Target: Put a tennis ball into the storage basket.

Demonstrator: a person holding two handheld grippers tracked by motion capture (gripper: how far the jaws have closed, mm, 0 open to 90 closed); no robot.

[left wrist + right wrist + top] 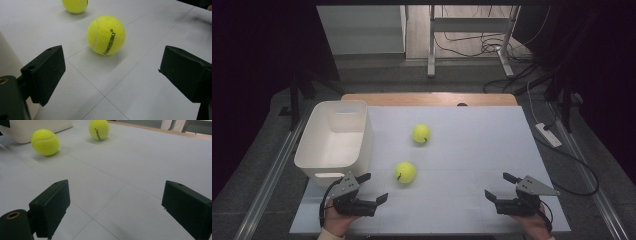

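**Both grippers wide apart, two tennis balls loose on the table**

The left gripper point(373, 187) is held low near the table's near-left corner, its jaws spread wide and holding nothing. Its own view brings out what the high view cannot: black "kawasaki" lettering on the nearer tennis ball point(106, 35), which lies just ahead of the jaws and slightly left of the gap's middle, not touching either. The farther tennis ball point(75, 5) sits beyond it, well apart.

The right gripper point(501, 186) is at the near-right, jaws likewise spread and bare. In its view both balls lie far off to the upper left, with open table point(140, 170) straight ahead.

From above, the white bin point(317, 150) stands at the table's left edge, just beyond the left gripper; its inside looks bare.
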